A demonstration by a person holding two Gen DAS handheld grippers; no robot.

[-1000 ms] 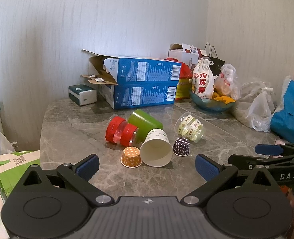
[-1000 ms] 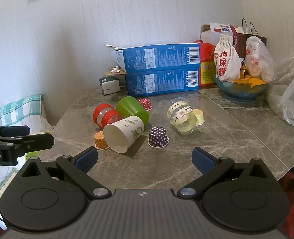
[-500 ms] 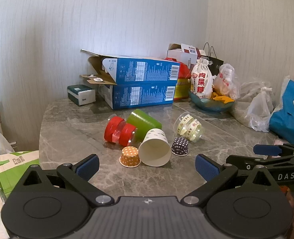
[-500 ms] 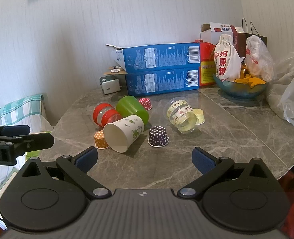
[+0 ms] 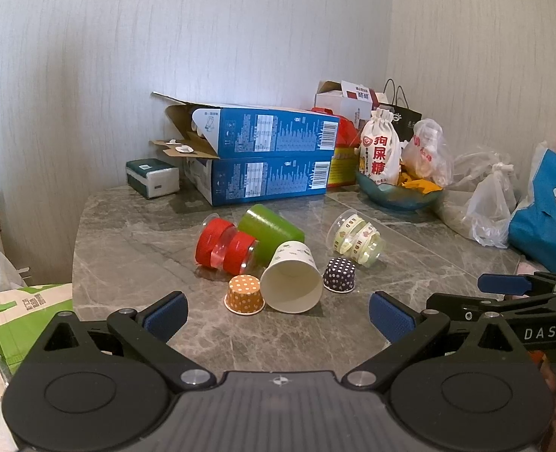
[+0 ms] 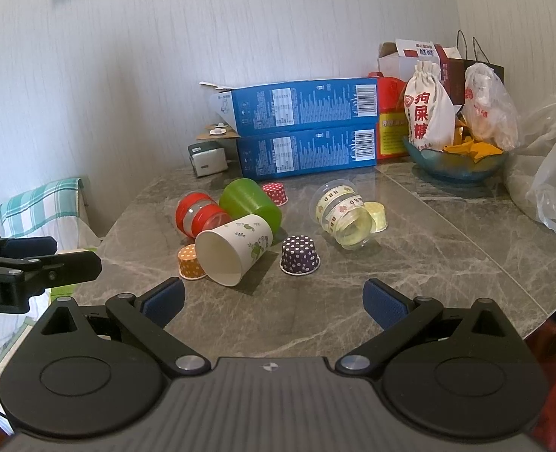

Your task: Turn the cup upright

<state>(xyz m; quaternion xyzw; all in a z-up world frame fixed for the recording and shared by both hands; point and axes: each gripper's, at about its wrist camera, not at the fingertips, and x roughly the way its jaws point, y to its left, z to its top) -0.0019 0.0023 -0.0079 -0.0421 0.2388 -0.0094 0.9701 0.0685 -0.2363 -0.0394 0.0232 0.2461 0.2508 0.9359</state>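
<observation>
Several cups lie on their sides in the middle of the grey marble table (image 5: 134,248): a white paper cup (image 5: 293,280) (image 6: 234,248) with its mouth toward me, a green cup (image 5: 268,231) (image 6: 249,205), a red-banded clear cup (image 5: 223,246) (image 6: 198,214) and a clear cup with printed bands (image 5: 357,241) (image 6: 342,216). Small dotted paper cups stand upside down: orange (image 5: 244,293) (image 6: 190,261), purple (image 5: 339,274) (image 6: 299,255), red (image 6: 274,193). My left gripper (image 5: 278,314) and right gripper (image 6: 274,303) are open and empty, short of the cups.
Two stacked blue boxes (image 5: 266,158) (image 6: 300,128) and a small tissue pack (image 5: 151,177) stand at the back. A blue bowl with a cloth bag and snacks (image 5: 398,188) (image 6: 455,158), plastic bags (image 5: 489,203) and a blue bag (image 5: 545,211) fill the right side.
The left wrist view has shifted very slightly; the cups appear a touch further left. Both grippers stay open and nothing on the table has moved.
</observation>
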